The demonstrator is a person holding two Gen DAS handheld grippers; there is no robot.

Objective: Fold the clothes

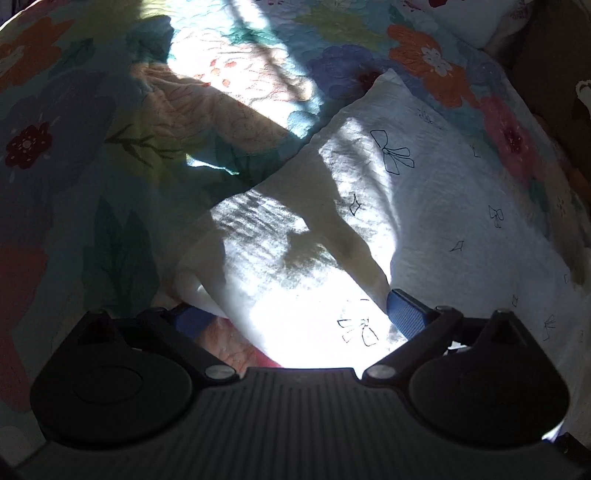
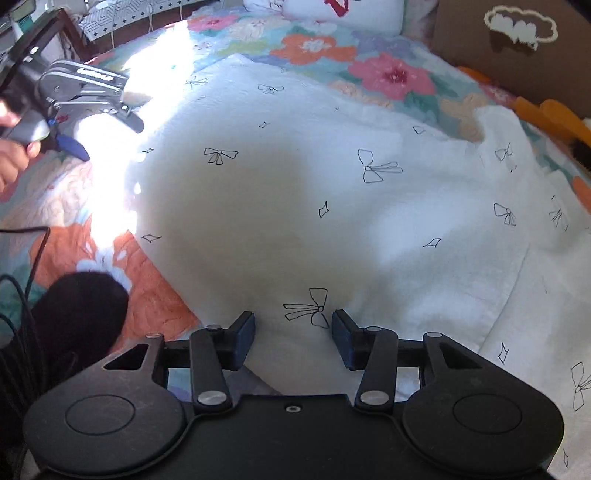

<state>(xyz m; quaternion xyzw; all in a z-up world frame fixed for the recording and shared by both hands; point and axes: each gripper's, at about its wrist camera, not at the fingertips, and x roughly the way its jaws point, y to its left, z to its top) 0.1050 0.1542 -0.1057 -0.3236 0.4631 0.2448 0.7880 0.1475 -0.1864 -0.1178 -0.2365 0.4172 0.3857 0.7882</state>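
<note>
A white garment (image 2: pixel 295 177) printed with black bows lies spread on a flowered quilt (image 2: pixel 317 48). It also fills the left wrist view (image 1: pixel 424 206), partly in bright sun. My left gripper (image 1: pixel 295 314) is open, its blue pads on either side of a raised fold of the white cloth at the garment's edge. The right wrist view shows that left gripper (image 2: pixel 107 122) at the garment's far left corner. My right gripper (image 2: pixel 293 332) is open, its pads either side of a bow print at the garment's near edge.
The flowered quilt (image 1: pixel 74 147) covers the bed all around. A brown cardboard box (image 2: pixel 517 48) stands at the back right, a white pillow (image 2: pixel 343 11) at the head. A dark object (image 2: pixel 81 314) and black cables (image 2: pixel 22 288) lie at the left.
</note>
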